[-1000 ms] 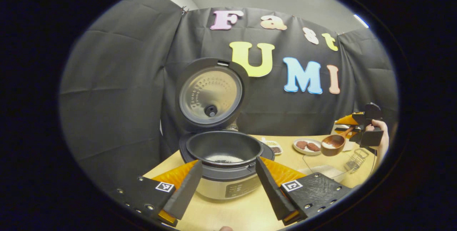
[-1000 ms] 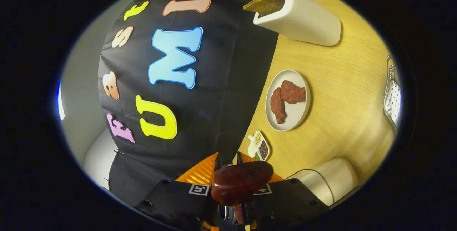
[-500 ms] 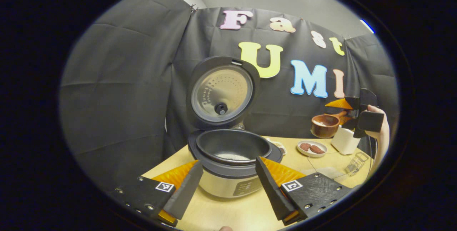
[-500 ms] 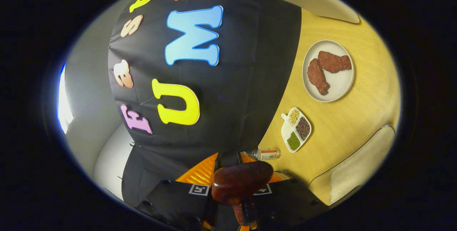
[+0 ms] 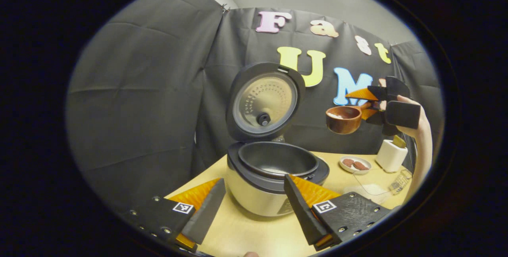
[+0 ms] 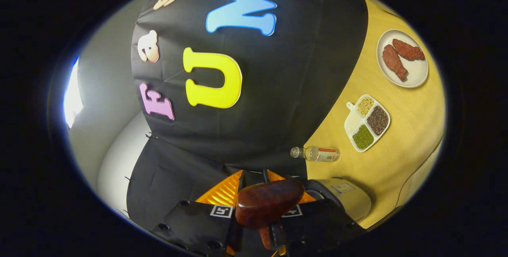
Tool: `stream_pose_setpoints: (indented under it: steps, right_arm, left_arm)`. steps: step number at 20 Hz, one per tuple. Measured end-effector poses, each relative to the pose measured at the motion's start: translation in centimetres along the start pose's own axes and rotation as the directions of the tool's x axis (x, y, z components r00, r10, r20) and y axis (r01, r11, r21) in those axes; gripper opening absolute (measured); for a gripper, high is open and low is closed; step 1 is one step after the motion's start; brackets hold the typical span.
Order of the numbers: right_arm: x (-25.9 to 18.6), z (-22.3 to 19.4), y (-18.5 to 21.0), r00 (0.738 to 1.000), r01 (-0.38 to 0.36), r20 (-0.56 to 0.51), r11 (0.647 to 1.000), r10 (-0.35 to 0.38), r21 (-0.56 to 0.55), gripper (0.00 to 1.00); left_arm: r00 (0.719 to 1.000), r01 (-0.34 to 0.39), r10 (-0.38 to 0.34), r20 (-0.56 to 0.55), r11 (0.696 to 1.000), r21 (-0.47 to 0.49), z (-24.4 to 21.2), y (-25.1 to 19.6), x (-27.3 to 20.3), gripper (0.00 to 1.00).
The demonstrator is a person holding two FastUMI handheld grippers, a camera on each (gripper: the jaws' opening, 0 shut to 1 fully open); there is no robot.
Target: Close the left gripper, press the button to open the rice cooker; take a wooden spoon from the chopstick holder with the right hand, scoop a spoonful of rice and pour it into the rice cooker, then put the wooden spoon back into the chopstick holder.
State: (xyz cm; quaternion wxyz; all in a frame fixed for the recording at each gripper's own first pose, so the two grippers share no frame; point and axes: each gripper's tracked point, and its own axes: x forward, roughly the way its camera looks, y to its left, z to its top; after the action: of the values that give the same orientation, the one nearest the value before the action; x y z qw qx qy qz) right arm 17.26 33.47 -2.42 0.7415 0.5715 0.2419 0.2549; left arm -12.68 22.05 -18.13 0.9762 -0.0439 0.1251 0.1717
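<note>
In the left gripper view the rice cooker [image 5: 262, 193] stands on the wooden table with its lid [image 5: 265, 102] swung up and a little rice showing in the dark inner pot [image 5: 278, 158]. My left gripper [image 5: 254, 209] is open just in front of it, touching nothing. My right gripper [image 5: 377, 104] is shut on the handle of the wooden spoon [image 5: 342, 119], held level with rice in it, up in the air to the right of the lid. In the right gripper view the spoon's bowl [image 6: 268, 206] lies between the right gripper [image 6: 254, 175] and part of the cooker [image 6: 345, 197].
A white chopstick holder [image 5: 391, 155] stands at the far right, with a plate of meat pieces [image 5: 355, 164], a glass bowl [image 5: 367, 188] and a wire rack [image 5: 399, 176] nearby. A small bottle [image 6: 315, 153], a divided dish of grains [image 6: 367, 123] and the plate [image 6: 412, 78] lie behind the cooker.
My right gripper has risen and carried the loaded spoon leftward, closer to the cooker. The left gripper view has shifted left, so the cooker sits further right in it.
</note>
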Motion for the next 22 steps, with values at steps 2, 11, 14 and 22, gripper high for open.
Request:
stream_pose_setpoints:
  steps: [2, 11, 14, 22]
  right_arm:
    - [1.6, -1.4, 0.2, 1.0, 0.018, -0.015, 0.996, -0.019, -0.086, 0.24]
    - [5.0, -3.8, 0.6, 0.995, 0.102, 0.056, 0.922, -0.087, -0.375, 0.24]
    - [5.3, -4.4, 0.0, 0.992, 0.126, 0.077, 0.87, -0.102, -0.476, 0.24]
    - [6.4, -8.7, -1.0, 0.995, 0.104, 0.073, 0.693, -0.074, -0.713, 0.24]
  left_arm:
    - [1.0, -0.001, 0.001, -0.004, 1.0, -0.006, 0.0, 0.5, 0.1, 0.92]
    - [1.0, -0.005, 0.005, -0.008, 1.0, 0.001, -0.2, 1.5, 0.6, 0.92]
    - [1.0, -0.006, 0.006, -0.012, 1.0, -0.01, -0.6, 1.7, 0.6, 0.92]
    - [1.0, -0.019, 0.019, -0.021, 1.0, -0.018, -1.1, 2.4, 0.2, 0.92]
